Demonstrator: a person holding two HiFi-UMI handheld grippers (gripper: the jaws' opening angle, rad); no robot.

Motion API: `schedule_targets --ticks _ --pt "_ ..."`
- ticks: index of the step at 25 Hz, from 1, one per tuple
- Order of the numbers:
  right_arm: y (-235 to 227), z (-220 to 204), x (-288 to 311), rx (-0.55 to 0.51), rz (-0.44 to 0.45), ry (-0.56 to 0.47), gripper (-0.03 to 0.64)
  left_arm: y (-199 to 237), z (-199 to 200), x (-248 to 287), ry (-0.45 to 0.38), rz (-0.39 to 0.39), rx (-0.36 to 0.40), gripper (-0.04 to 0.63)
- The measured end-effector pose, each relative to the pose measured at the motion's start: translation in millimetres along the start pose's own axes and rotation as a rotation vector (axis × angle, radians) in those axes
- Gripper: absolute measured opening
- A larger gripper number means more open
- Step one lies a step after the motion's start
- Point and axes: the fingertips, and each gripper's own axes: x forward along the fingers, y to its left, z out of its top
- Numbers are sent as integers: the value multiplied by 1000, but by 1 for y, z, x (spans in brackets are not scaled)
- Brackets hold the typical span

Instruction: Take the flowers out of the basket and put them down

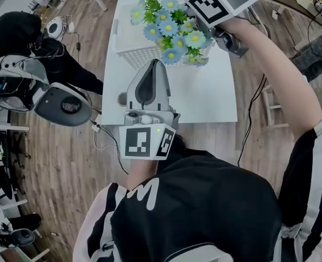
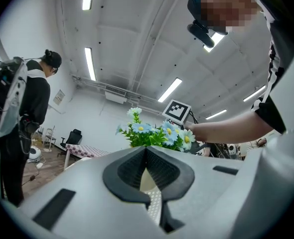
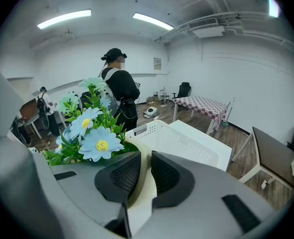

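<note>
so, roughly halfway by my read. your right gripper (image 3: pixel 146 172) has its jaws pulled in to a narrow gap, clamped on a cream strip (image 3: pixel 141 203) that runs up into the foot of the flowers (image 1: pixel 172 30), so the bunch is in your grip, not loose. in the head view the blue blooms sit over the right near corner of the basket (image 1: pixel 129 52) and spill past its rim. in the right gripper view the basket lies beyond and below the jaws and what shows of its inside looks bare. i'd call the flowers lifted clear of it, though i can't see the underside of the bunch, so i can't be sure nothing hangs inside the rim. your left gripper (image 2: pixel 147 158) is pinched together at the tips with nothing in it, on the near side of the basket, nose pointing at the flowers; can't tell how close its tip is to the basket wall. what's left: carry the bunch off to bare table (image 1: pixel 215 100), right of the basket or on its near side, set it down, then let the jaws go. neither put-down nor release is done yet. mind the blooms brushing the basket rim as you swing out.
</note>
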Motion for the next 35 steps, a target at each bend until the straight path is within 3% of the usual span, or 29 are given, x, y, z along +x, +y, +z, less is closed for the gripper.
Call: schedule_targets --ticks 8,14,22,35 --pt "74 -40 -8 -5 49 49 71 -17 6 -78 21 46 11 -5" --pt "59 -54 10 -4 55 80 71 -11 -2 -61 50 44 15 -5" --pt "85 -105 35 24 10 132 72 -11 -16 -90 74 -4 13 -5" --pt "96 -183 112 107 -11 267 72 17 -41 -112 128 7 -13 -5"
